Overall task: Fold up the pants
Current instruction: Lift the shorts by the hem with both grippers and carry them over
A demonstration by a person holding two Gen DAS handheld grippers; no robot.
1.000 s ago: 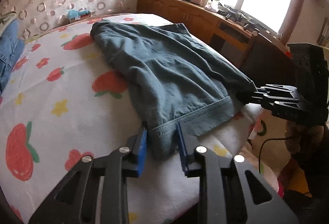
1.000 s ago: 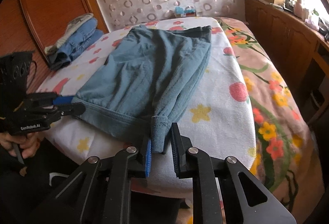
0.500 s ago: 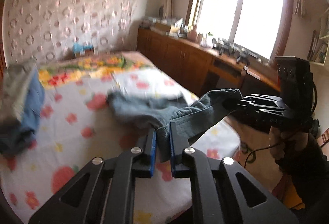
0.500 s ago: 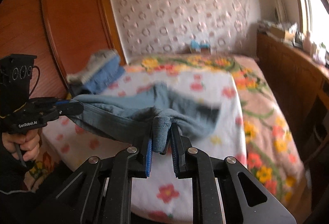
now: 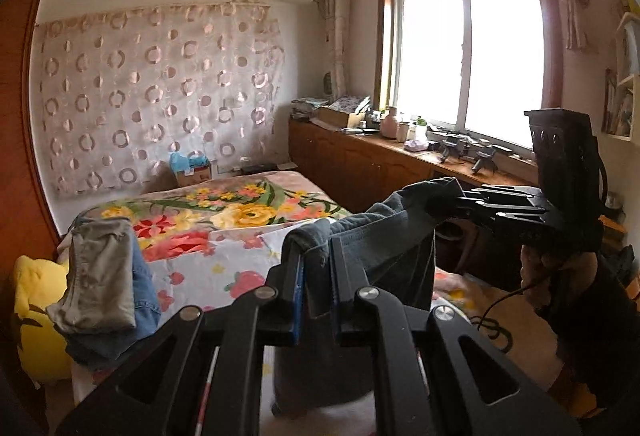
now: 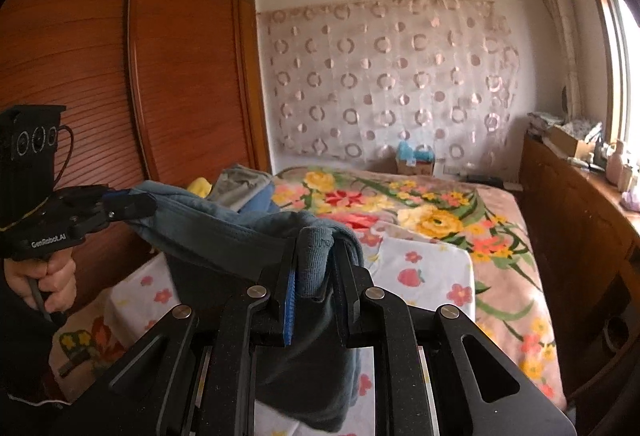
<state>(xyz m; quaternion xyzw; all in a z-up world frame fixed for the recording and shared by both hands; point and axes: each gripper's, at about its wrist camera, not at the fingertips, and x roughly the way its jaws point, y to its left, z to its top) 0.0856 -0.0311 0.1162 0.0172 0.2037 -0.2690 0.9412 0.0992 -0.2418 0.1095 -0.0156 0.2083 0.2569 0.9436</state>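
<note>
- Left wrist view: left gripper (image 5: 316, 268) clamped nearly shut on a bunched corner of the pants (image 5: 384, 236), cloth pinched between the blue pads.
- At 3 o'clock, right gripper (image 5: 440, 202) pinching the other corner, held by a hand (image 5: 538, 268) in a dark sleeve.
- Pants held up off the bed (image 5: 208, 264), slung between the two grips, the rest hanging down toward 6 o'clock in front of the bed's near end.
- Step in hand, by judgement: lift-and-carry phase of a fold, both corners raised together.
- At 9 o'clock, a stack of folded clothes (image 5: 104, 276) on the bed's edge, a yellow cushion (image 5: 32, 308) beside it.
- Right wrist view: right gripper (image 6: 314, 276) closed tight on a ribbed cuff of the pants (image 6: 224, 232), cuff standing up between the pads.
- At 9 o'clock, left gripper (image 6: 132, 204) gripping the far corner, a hand (image 6: 44, 276) on its handle.
- Pants faded grey-blue, soft and thick, sagging between the grips and draping toward 6 o'clock; hem line visible along the top edge.
- Strawberry-print sheet (image 6: 424, 272) showing bare at 4 o'clock, beyond the hanging cloth.
- Next move, by judgement: carrying both corners forward at even height, laying the cloth flat on the sheet, edges matched, grips kept until the cloth rests.
- Risk, by judgement: uneven lowering bunching the hanging part.
</note>
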